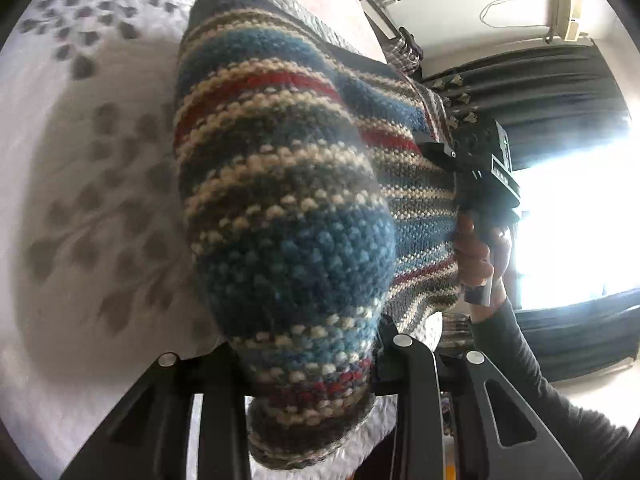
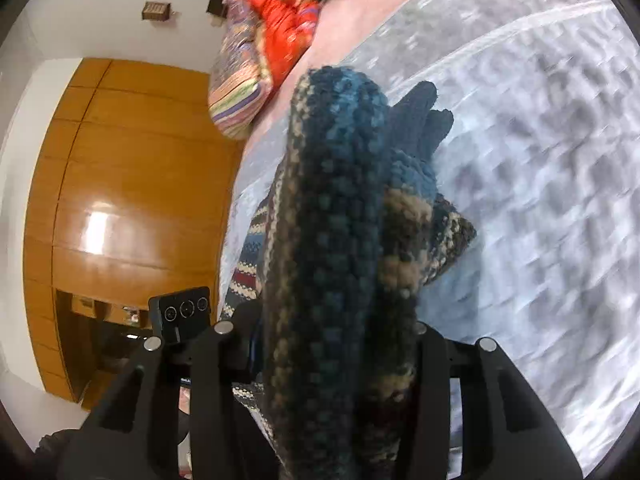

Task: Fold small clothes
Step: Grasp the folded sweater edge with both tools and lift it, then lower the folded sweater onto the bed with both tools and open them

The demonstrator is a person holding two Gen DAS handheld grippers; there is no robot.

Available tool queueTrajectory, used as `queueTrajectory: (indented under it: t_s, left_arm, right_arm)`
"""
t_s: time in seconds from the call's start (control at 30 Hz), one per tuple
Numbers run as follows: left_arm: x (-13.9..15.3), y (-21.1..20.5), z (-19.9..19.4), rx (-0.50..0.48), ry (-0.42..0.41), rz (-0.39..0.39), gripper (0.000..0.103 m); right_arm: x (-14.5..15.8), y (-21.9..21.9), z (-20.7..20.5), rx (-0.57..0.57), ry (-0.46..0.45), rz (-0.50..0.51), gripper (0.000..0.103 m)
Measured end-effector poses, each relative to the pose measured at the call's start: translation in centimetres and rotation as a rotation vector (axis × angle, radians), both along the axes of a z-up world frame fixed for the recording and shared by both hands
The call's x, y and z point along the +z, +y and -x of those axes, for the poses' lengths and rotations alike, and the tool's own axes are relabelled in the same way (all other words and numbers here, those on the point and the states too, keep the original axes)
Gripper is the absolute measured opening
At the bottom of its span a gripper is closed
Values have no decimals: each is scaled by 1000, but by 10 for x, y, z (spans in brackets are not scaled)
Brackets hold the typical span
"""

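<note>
Sweater [image 1: 280, 200] clamped btwn both grippers, above bed [image 1: 80, 160].

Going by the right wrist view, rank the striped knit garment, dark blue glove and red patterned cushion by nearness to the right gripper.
1. Striped knit garment, clamped in the right gripper.
2. Dark blue glove, just beyond, right.
3. Red patterned cushion, farthest, upper left.

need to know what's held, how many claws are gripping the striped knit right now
2: the left claw clamps one end of the striped knit; the right claw clamps the other end, held by a hand.
</note>
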State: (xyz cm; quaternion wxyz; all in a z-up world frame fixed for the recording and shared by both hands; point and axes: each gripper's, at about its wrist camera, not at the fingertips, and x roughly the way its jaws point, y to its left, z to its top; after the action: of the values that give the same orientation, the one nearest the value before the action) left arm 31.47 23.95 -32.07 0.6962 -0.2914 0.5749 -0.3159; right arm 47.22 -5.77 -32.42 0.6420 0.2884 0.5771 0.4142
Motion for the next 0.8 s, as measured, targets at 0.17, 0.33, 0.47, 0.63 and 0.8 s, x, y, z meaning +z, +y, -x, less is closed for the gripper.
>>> queueTrajectory:
  t_s: [0.17,0.33,0.47,0.63,0.8]
  left_arm:
    - [11,30,27,15,3,-42,32]
    - [11,44,36,52,41,-60,32]
    - [-9,49,48,79,78,-54,32]
    - [-45,46,39,138,142,-17,54]
    - [-25,61,52,206,117,-147,78]
  right_arm:
    - [-10,48,38,27,29,-33,42]
    - [-35,99,76,69,89,-36,41]
    - [-61,123,97,100,143,-21,42]
    - [-83,126,93,83,180,49,61]
    - [-35,97,100,30,45,181,76]
